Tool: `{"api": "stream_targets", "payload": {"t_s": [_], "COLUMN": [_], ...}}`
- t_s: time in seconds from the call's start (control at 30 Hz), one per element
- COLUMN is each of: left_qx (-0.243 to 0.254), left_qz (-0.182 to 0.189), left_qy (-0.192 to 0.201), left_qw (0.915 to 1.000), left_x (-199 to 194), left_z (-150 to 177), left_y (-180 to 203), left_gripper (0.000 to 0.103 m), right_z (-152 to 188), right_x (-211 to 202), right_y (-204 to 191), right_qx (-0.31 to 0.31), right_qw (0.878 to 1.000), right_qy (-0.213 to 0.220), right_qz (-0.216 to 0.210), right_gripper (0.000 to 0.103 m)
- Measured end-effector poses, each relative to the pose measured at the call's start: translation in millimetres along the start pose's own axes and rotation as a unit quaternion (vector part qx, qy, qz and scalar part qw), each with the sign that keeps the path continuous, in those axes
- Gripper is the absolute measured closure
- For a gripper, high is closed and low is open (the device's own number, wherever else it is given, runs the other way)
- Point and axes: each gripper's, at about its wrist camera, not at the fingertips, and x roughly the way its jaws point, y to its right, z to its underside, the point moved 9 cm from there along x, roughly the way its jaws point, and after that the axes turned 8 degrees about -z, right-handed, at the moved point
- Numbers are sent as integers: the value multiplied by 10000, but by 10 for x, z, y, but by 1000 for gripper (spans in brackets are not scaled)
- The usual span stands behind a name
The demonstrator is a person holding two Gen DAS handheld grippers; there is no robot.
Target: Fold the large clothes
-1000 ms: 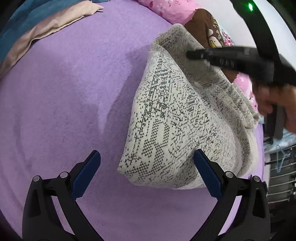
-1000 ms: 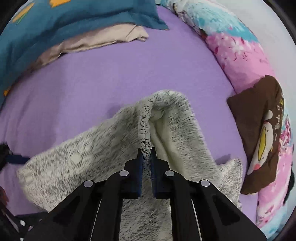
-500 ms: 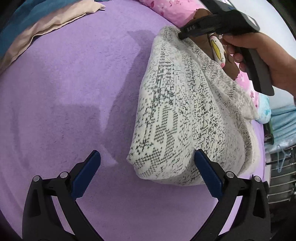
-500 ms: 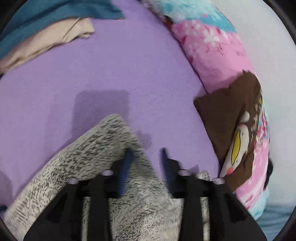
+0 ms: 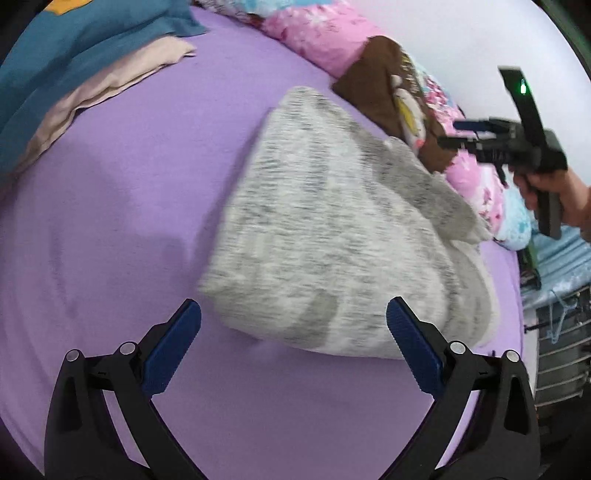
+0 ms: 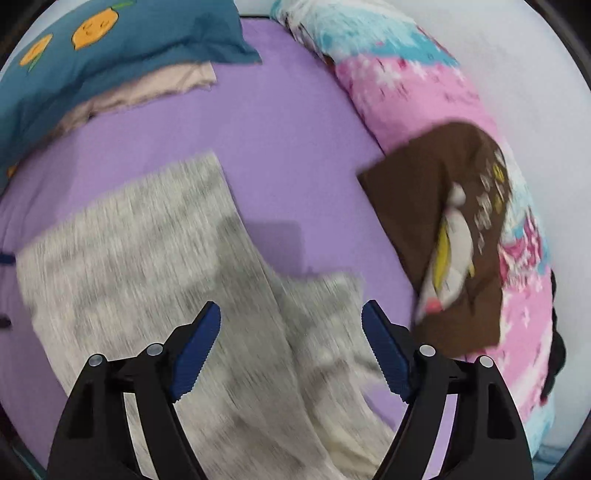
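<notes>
Nearest, the left gripper (image 5: 293,325) hangs with its blue pads spread wide and nothing between them, just short of the folded grey-and-white knitted garment (image 5: 332,229) lying on the purple bed sheet (image 5: 129,184) toward its right edge. The right gripper (image 6: 291,343), its jaws having just been opening, stands apart and empty above the knit. Beyond lie a brown penguin-print cushion (image 6: 443,221), a pink floral bolster (image 6: 424,92) and a teal pillow (image 6: 129,33) at the far edge.

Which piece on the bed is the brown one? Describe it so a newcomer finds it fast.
Start at the purple bed sheet and follow its far edge to the long pink and blue floral bolster. Leaning on it, beyond the grey knit sweater, lies the brown cloth, the only dark piece, printed with a white and yellow cartoon bird.
</notes>
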Motion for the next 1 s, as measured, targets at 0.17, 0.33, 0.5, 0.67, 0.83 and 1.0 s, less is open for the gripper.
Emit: {"api": "stream_targets", "payload": {"t_s": [0.17,0.33,0.5,0.67,0.83,1.0], "left_qx": [594,816,1177,1561,1844,2038], "left_qz": [30,148,108,48,110,58], "left_qy": [-8,-75,-100,-91,-80,-64], "left_qw": [9982,9965,9929,9877,9828,9790], "left_x": [67,189,321,458,580,721], "left_z": [141,287,420,536,607,633], "left_y": [616,1051,1352,1646,1941,2152], "left_gripper": [7,7,7,7,7,7], "right_z": [604,938,1161,1309,1425,1511], "right_x": [-33,-40,-29,25,132,263], "right_y": [252,352,311,367,386,362], "right_qx": [85,193,78,42,122,44], "right_qw": [9994,9990,9986,9979,9957,9938], "right_qy": [-324,-412,-477,-597,-741,-937], "right_qz": [92,-15,-200,-235,-542,-599], "right_gripper": [26,26,27,32,42,75]}}
